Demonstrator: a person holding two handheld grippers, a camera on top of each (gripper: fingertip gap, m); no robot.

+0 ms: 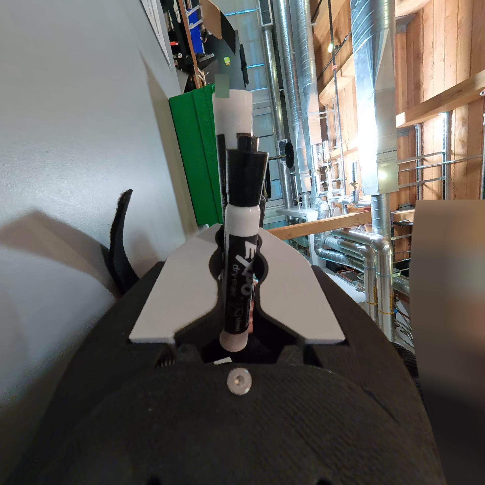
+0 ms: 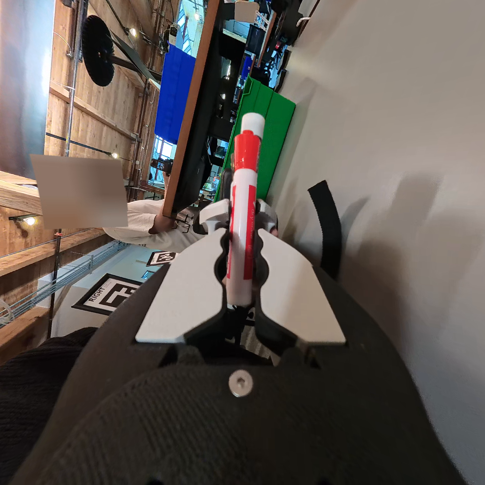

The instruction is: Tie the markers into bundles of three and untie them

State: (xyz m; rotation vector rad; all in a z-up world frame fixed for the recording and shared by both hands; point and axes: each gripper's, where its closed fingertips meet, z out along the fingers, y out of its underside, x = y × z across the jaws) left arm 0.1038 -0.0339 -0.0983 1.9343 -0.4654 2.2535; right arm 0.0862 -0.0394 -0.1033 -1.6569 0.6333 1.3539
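My left gripper [image 1: 240,233] is shut on a black dry-erase marker [image 1: 240,275] that points away along the fingers. More markers lie against it, among them a white-bodied one [image 1: 232,115] sticking out farther. A black strap [image 1: 122,236] curls up beside the gripper over the white table [image 1: 65,131]. My right gripper [image 2: 242,233] is shut on a red marker [image 2: 242,223], with a white marker end [image 2: 253,123] showing past its red cap. The left gripper's white fingers [image 2: 212,217] close on the same markers just beyond. The strap [image 2: 325,225] stands loose to the side.
Both views are turned sideways. A green bin [image 1: 194,157] stands on the table behind the markers; it also shows in the right wrist view [image 2: 265,110]. A person's white sleeve [image 2: 147,223] and a blue bin [image 2: 173,99] are farther off. Metal pipes [image 1: 367,249] fill the background. Only a small space, under 4 cm, lies between the two pairs of fingers.
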